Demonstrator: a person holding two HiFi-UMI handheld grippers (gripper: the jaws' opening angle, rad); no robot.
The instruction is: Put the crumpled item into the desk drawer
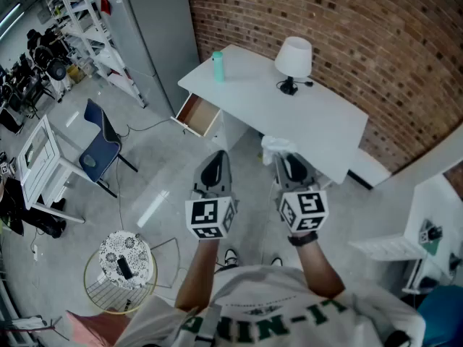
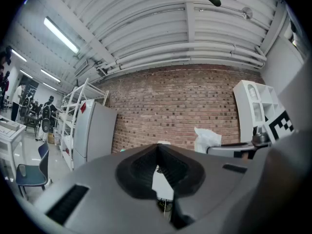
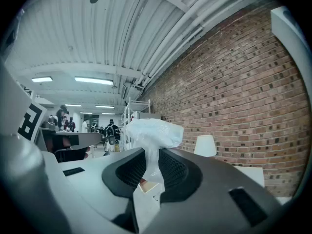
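A white crumpled item (image 1: 275,145) sticks up out of my right gripper (image 1: 287,157), whose jaws are shut on its lower part. In the right gripper view the crumpled item (image 3: 153,133) bulges above the right gripper (image 3: 150,154). My left gripper (image 1: 215,157) hangs beside it to the left, shut, with nothing held. In the left gripper view the left gripper (image 2: 157,149) has its tips together, and the crumpled item (image 2: 207,137) shows at the right. Ahead stands the white desk (image 1: 318,125), its wooden drawer (image 1: 197,114) pulled open at the left end. Both grippers are well short of the drawer.
On the desk stand a white lamp (image 1: 294,58) and a teal bottle (image 1: 218,66). A grey cabinet (image 1: 155,27) is left of the desk. A blue chair (image 1: 98,147) and a wire stool (image 1: 119,270) stand at the left, and a white shelf (image 1: 434,226) at the right.
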